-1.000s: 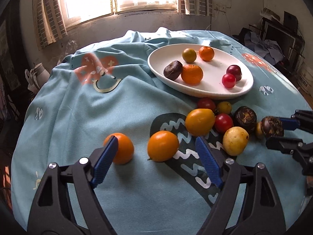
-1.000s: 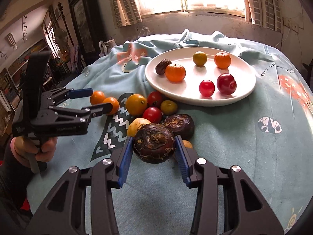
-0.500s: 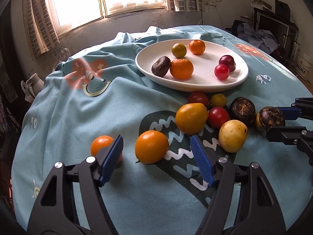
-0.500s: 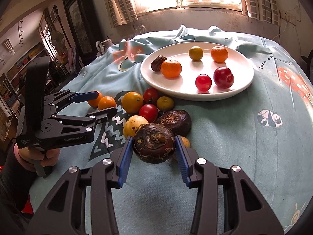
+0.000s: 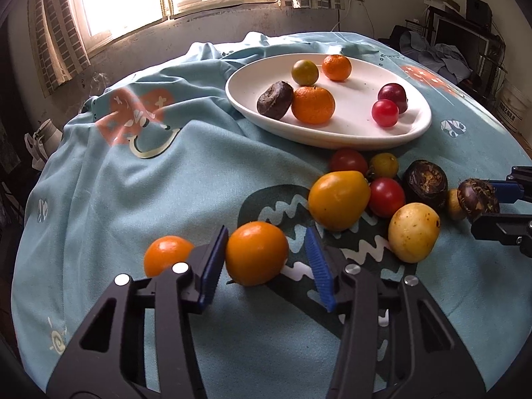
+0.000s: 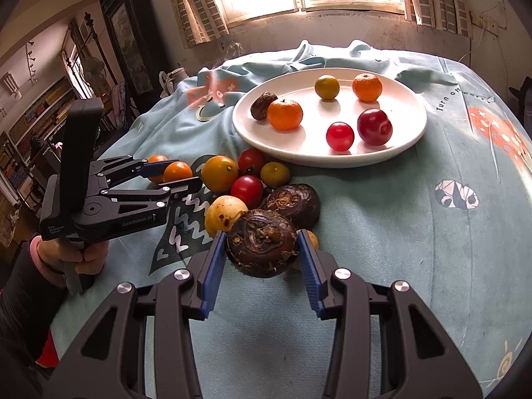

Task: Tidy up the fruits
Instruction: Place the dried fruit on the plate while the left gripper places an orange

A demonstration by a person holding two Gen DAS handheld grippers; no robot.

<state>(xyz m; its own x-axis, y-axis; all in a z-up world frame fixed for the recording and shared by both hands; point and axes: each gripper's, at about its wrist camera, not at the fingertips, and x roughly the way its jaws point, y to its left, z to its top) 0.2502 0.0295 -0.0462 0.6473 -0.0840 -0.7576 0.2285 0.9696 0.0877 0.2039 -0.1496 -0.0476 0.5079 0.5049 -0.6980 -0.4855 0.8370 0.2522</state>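
Orange fruit (image 5: 256,252) sits between your left claw's (image 5: 264,266) blue pads, which are spread apart; the left pad is touching or just beside it, the right pad clear of it. A smaller orange (image 5: 166,254) lies just left of that claw. Your right claw (image 6: 261,264) is clamped on a dark brown water chestnut (image 6: 261,242). Just past it on the blue cloth (image 6: 415,232) covering the desk crowd a second chestnut (image 6: 294,204), a pale yellow fruit (image 6: 222,214), red tomatoes (image 6: 246,190) and a large yellow fruit (image 6: 219,173). Farther off, the white plate (image 6: 409,99) holds two mandarins, a green-yellow fruit, a brown one and two red ones.
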